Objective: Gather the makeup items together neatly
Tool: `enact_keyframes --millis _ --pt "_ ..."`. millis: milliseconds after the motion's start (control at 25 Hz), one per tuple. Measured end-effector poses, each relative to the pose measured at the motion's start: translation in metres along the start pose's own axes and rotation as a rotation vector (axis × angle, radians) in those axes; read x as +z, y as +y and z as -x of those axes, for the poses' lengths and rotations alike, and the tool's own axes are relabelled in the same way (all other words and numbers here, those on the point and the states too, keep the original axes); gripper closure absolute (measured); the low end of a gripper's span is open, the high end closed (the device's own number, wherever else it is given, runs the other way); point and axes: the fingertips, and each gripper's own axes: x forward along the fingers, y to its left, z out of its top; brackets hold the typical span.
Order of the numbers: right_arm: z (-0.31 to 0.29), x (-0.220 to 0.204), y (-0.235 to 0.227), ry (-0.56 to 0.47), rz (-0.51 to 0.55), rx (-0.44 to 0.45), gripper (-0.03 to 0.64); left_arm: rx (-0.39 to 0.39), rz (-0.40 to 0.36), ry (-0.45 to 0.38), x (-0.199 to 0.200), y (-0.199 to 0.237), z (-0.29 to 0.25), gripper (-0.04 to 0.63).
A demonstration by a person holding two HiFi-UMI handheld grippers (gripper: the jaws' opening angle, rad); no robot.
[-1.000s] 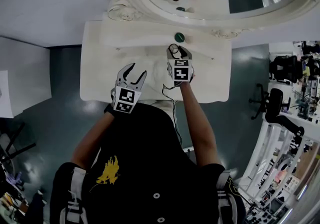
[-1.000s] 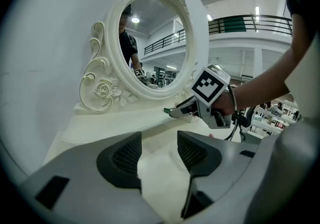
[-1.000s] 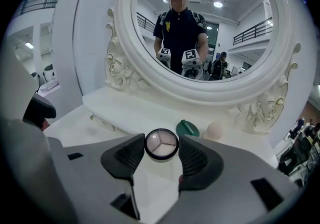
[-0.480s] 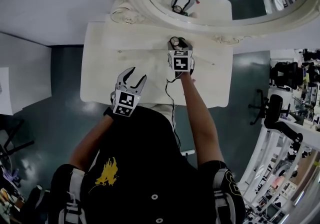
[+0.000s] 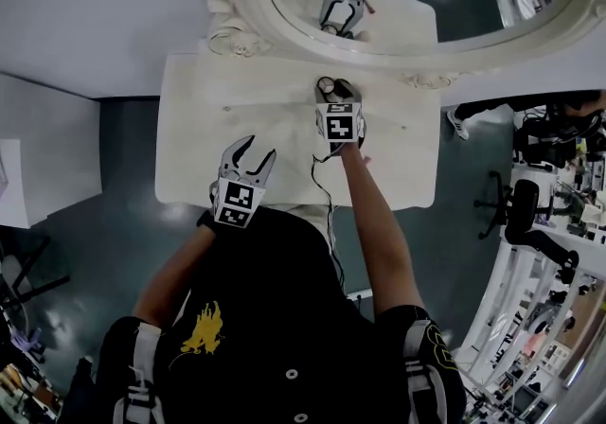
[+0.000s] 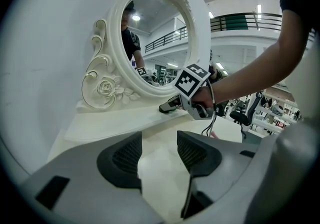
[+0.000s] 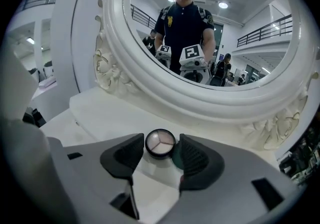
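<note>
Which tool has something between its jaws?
The right tool: a round makeup compact sits gripped between its jaws. The left tool has its jaws apart over bare tabletop.

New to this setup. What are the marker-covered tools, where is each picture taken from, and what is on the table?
No robot here: a person holds a two-jaw gripper in each hand. The head view looks down from a camera on the person's head; each gripper view looks along that gripper's own jaws. The surface is a white dressing table with an oval mirror. The right gripper holds a round compact beside a green item, mostly hidden. The left gripper hovers open, empty.
</note>
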Motion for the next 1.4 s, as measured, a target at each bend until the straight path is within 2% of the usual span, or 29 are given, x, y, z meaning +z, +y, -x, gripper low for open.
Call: enact_keyframes --millis 200,400,800,1040,1400 --pt "0.021 -0.012 -0.004 -0.031 -0.037 -0.023 0.379 -0.01 -0.03 0.005 0.005 -0.003 -0.001 0.365" --pt "0.051 -0.051 -0.009 -0.021 -0.101 -0.052 0.382 -0.016 -0.026 0.001 0.005 -0.005 0.0 0.365" --pt "0.087 -0.15 -0.049 0.087 -0.246 -0.184 0.383 -0.029 -0.035 0.004 0.002 -0.013 0.003 0.365" --pt "0.098 -0.224 -0.066 0.206 -0.294 -0.265 0.391 -0.044 -0.056 0.011 -0.001 -0.021 0.0 0.365" --pt "0.104 -0.276 -0.072 0.311 -0.373 -0.304 0.404 -0.036 -0.059 0.009 0.0 -0.022 0.003 0.37"
